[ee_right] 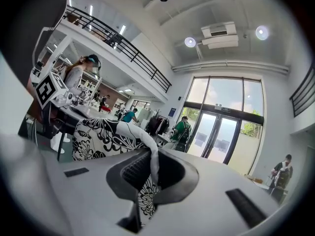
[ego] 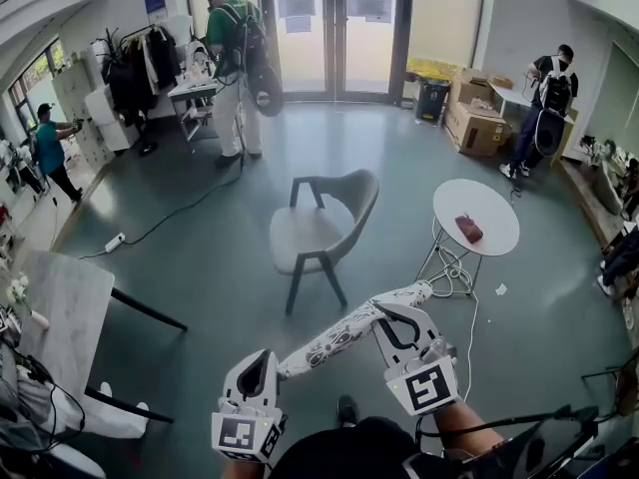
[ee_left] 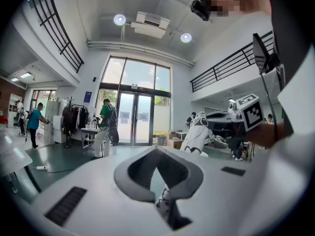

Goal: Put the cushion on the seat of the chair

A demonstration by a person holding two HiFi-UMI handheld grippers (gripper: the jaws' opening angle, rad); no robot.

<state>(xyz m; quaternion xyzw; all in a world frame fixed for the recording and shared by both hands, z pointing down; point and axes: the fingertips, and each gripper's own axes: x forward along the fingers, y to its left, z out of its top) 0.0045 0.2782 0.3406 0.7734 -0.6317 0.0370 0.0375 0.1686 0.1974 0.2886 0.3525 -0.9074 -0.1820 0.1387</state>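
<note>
A white cushion with a black flower print (ego: 339, 337) hangs stretched between both grippers, low in the head view and above the floor. My left gripper (ego: 265, 364) is shut on its near-left end, where a bit of printed cloth shows between the jaws (ee_left: 165, 203). My right gripper (ego: 396, 319) is shut on the far-right part, with cloth folded over one finger (ee_right: 147, 181). The grey chair (ego: 312, 233) stands ahead of the cushion, its seat bare. The rest of the cushion (ee_right: 101, 136) bulges to the left in the right gripper view.
A round white table (ego: 489, 203) with a small dark red thing (ego: 468, 229) stands right of the chair, cables beneath it. A marble-topped table (ego: 60, 312) is at the left. Cardboard boxes (ego: 474, 118), a floor cable (ego: 165, 218) and three standing people lie farther off.
</note>
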